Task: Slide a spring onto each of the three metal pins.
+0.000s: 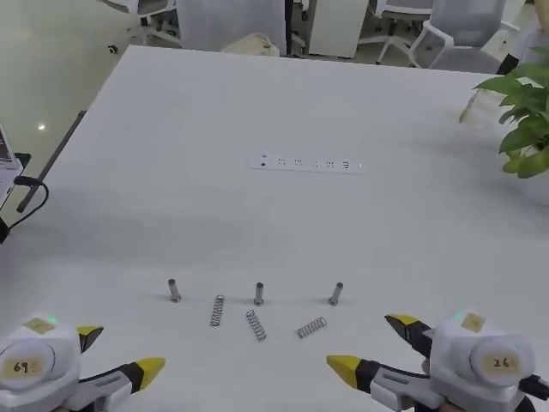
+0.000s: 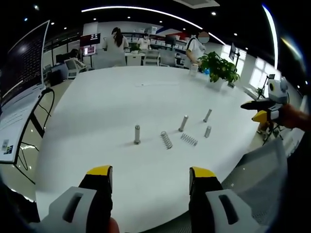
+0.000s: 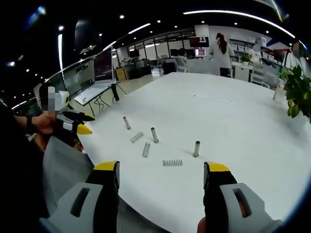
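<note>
Hovering over the near edge of the white worktop [image 1: 283,94], the left claw [image 1: 122,349] and the right claw [image 1: 367,342] are both spread wide and hold nothing. Ahead, between the two claws, the left pin [image 1: 174,290], middle pin [image 1: 258,293] and right pin [image 1: 335,293] stand upright in a row, bare. Just nearer the claws, the left spring [image 1: 217,310], middle spring [image 1: 256,324] and right spring [image 1: 311,327] lie flat and apart from each other.

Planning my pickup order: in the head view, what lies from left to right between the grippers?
left pin → left spring → right spring → right pin. The middle pin and middle spring overlap sideways, so both are skipped.
</note>
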The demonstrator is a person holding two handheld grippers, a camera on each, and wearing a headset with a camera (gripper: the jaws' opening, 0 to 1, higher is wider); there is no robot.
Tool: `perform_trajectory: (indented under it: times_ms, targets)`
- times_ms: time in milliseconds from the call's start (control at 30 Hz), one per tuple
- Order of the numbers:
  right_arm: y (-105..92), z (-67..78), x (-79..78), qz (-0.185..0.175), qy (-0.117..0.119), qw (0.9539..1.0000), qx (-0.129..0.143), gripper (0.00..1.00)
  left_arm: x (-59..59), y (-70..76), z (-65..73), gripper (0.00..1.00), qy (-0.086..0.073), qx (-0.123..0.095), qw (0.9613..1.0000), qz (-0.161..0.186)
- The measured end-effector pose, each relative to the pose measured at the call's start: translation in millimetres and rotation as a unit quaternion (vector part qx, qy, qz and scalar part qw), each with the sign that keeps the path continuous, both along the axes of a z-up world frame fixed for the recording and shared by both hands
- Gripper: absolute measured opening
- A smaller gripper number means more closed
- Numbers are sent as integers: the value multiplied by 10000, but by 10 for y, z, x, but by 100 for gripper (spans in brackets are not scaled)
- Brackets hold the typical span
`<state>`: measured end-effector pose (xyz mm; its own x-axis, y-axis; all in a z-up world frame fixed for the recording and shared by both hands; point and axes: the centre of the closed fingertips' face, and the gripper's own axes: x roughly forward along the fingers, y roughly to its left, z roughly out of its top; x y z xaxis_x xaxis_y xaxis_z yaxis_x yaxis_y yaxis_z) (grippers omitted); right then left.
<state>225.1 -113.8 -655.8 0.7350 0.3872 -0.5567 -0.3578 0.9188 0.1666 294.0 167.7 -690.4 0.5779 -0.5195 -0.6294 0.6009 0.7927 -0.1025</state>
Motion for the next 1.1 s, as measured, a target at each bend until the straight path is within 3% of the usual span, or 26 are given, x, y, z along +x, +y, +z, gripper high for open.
perform_trajectory:
  times_ms: [567,1100]
  targets:
    - [-21,-7,-14,-36,9,10000,1,69,53,-176,-27,62,1,28,9995,-329]
    - [-40,-20,-57,-35,52,10000,-18,69,135,-481,-228,59,118,121,9969,-765]
